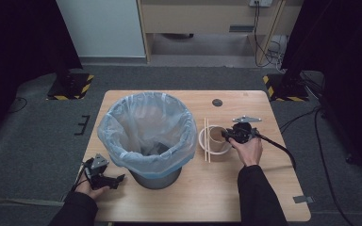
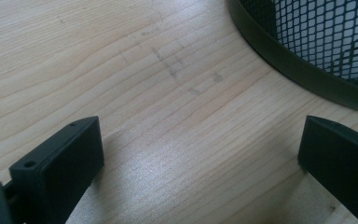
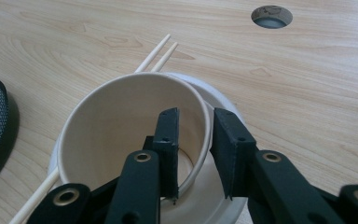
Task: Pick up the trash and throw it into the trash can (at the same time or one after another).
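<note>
- The paper cup (image 3: 121, 126) is sitting inside a white bowl (image 3: 214, 100) on the table (image 3: 307, 70), just right of the lined waste bin (image 1: 146, 136) — the right gripper (image 3: 195, 154) is pinching its near wall, one jaw inside the rim and one outside.
- That grip by the wall looks meant for lifting the cup out of the bowl; with the bin so close, I judge it is heading there.
- A pair of chopsticks (image 1: 207, 140) is lying across the bowl's left edge, so a lift could be nudging them.
- The left gripper (image 1: 104, 178) is resting by the bin's base, jaws standing wide apart with bare wood between them — waiting, by the look of it.
- The right gripper view is showing the pinch on the wall plainly; from the high view that detail is too small.
- The left gripper view is showing the bin's black mesh wall (image 2: 317, 32).
</note>
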`<state>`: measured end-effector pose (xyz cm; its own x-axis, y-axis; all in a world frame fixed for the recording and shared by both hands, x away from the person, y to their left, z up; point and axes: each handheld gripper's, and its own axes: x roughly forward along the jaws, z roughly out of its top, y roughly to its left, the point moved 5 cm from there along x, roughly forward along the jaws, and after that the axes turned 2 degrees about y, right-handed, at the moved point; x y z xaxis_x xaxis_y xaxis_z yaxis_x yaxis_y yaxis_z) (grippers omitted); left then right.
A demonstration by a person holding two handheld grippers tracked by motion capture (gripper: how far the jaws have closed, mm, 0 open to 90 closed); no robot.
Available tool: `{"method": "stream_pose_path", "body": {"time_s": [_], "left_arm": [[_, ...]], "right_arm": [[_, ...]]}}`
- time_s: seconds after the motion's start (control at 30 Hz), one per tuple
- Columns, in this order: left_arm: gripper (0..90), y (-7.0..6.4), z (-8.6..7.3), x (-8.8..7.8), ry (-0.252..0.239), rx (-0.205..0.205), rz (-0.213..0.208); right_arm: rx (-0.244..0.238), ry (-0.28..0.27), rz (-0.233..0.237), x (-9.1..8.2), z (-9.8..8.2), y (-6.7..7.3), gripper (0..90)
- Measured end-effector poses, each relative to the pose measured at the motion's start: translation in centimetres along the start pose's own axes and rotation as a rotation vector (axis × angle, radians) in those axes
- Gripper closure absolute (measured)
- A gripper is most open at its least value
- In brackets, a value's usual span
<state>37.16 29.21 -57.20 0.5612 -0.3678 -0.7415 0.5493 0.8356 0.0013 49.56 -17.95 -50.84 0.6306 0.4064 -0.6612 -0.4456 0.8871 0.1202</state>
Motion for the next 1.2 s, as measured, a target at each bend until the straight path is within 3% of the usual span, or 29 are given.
{"method": "stream_pose_path", "body": {"time_s": [0.37,1.2], "left_arm": [[0.0,0.0,0.0,0.0,0.0,0.001,-0.001],[0.0,0.0,0.0,0.0,-0.001,0.002,-0.003]], "right_arm": [[0.019,-0.004,0.0,-0.1,0.2,-0.1,83.1],[0.06,-0.059,0.02,-1.5,1.0,-0.5,85.0]]}}
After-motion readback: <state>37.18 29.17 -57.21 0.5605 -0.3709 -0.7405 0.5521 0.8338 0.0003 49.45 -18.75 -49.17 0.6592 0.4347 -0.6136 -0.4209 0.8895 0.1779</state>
